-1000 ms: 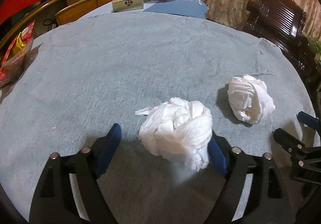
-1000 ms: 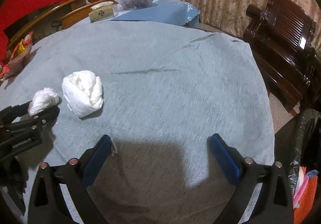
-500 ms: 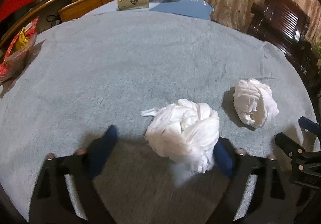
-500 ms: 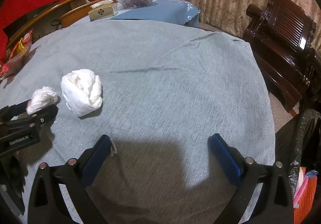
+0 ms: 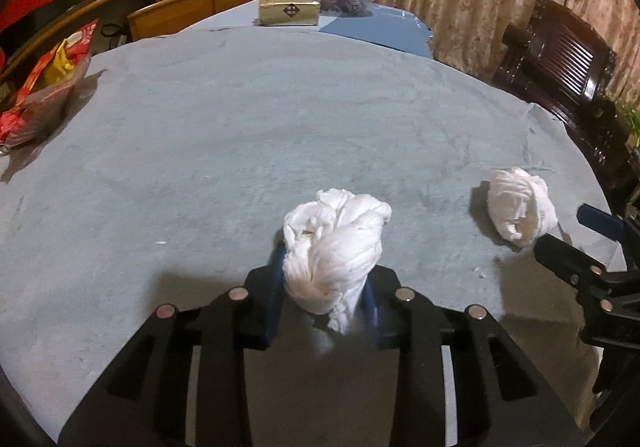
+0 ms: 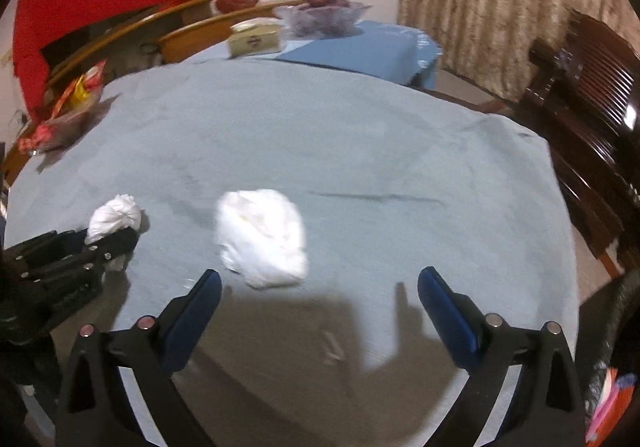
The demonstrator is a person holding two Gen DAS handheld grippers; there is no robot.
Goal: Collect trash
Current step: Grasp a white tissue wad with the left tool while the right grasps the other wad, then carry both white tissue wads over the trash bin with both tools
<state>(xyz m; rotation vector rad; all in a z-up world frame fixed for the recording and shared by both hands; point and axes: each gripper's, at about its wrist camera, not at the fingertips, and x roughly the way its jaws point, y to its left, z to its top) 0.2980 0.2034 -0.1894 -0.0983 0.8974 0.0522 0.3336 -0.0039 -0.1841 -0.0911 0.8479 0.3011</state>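
Left gripper (image 5: 325,283) clamped on a tissue wad (image 5: 334,247), centre frame. Right gripper (image 6: 320,303) wide apart, empty; second wad (image 6: 262,237), blurred, apparently just beyond its fingertips.

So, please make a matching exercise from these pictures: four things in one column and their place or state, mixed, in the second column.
Things:
1. left gripper
2. right gripper
3. loose tissue wad
4. tissue box

States:
a. open, holding nothing
b. at the far side of the table
c. shut on a tissue wad
d. lying on the grey cloth, ungrasped

Pairs: 1-c, 2-a, 3-d, 4-b
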